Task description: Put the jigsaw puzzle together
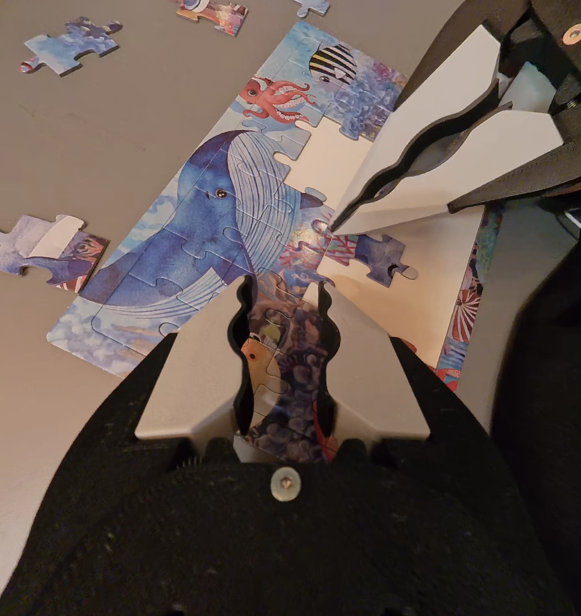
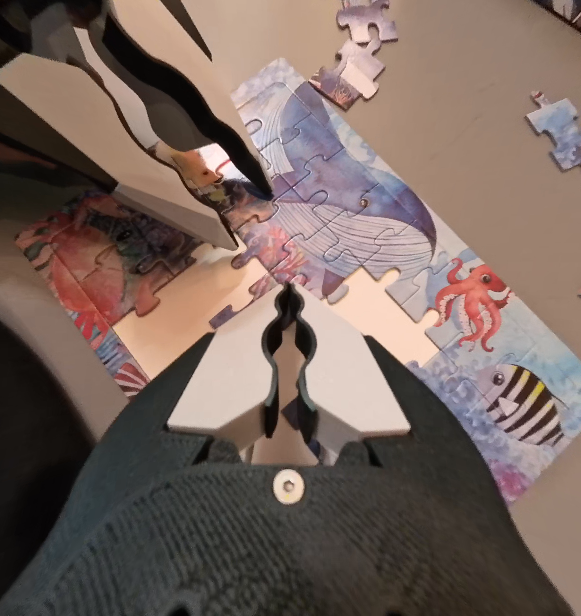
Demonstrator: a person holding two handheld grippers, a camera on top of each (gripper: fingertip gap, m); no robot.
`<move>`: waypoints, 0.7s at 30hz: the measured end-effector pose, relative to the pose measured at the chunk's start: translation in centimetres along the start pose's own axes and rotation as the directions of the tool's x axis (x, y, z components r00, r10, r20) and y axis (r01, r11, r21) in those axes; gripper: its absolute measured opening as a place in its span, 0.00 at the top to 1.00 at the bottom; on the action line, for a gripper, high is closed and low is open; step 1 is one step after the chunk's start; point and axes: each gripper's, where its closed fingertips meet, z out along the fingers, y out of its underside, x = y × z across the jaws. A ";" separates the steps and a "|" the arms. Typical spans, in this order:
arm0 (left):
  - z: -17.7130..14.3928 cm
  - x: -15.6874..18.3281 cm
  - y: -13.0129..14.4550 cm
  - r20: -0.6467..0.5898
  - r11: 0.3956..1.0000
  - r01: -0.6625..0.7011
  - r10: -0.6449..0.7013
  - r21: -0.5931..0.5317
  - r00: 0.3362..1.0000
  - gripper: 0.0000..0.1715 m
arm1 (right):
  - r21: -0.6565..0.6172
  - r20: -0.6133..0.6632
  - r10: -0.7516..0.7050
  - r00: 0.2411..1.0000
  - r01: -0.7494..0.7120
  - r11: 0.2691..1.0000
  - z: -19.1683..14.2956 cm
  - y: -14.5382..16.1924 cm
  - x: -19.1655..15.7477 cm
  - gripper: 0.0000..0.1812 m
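The partly built sea-animal puzzle [image 1: 195, 213] lies in its white tray [image 1: 415, 316], with a blue whale, a red octopus and a striped fish. My left gripper [image 1: 285, 281] is open, and its fingertips stand low over the joined pieces near the orange fish; nothing is in its grasp. My right gripper [image 2: 288, 287] is shut, and its tips point down at the edge of a coral-and-blue piece [image 1: 382, 258] lying in the tray's bare part. This piece also shows in the right wrist view [image 2: 222, 315], half hidden under my fingers. The left gripper [image 2: 249, 220] shows there too, open.
Loose pieces lie on the grey table: a blue one [image 1: 72, 43], a colourful one [image 1: 212, 13] and a purple one [image 1: 45, 246] left of the puzzle. In the right wrist view, loose pieces [image 2: 352, 76] [image 2: 562, 133] lie beyond the puzzle. A red crab section [image 2: 82, 266] fills the tray's corner. The grippers' ends are close to 5 cm from one another. The right tips stand about 4 cm off the coral-and-blue piece [image 1: 382, 258]. About 6 cm separates my left fingertips from the partly built sea-animal puzzle [image 1: 195, 213]. Seen from the right wrist view [image 2: 349, 174] as well.
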 end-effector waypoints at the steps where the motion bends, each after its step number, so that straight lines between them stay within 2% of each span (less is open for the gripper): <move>1: 0.0 0.0 0.0 0.000 1.000 0.000 0.000 0.000 1.000 0.79 | -0.003 -0.006 -0.006 1.000 0.006 1.000 0.1 0.0 0.1 1.00; 8: 0.0 0.0 0.0 0.002 1.000 -0.001 0.001 -0.001 1.000 0.79 | -0.035 0.010 -0.033 0.999 0.034 0.999 0.4 -0.2 0.2 1.00; 12: 0.0 0.0 0.0 0.002 1.000 -0.002 0.002 0.000 1.000 0.79 | -0.001 -0.004 -0.024 1.000 0.024 1.000 -0.2 -0.5 0.1 1.00; 15: 0.0 0.0 0.0 -0.001 1.000 0.002 -0.002 0.001 1.000 0.79 | 0.008 0.047 0.013 0.999 -0.013 1.000 -1.1 -0.2 -0.6 1.00; 21: 0.0 0.0 0.0 -0.001 1.000 0.002 -0.002 0.000 1.000 0.79 | 0.072 0.130 -0.041 0.991 0.032 0.997 -2.4 0.5 -3.0 1.00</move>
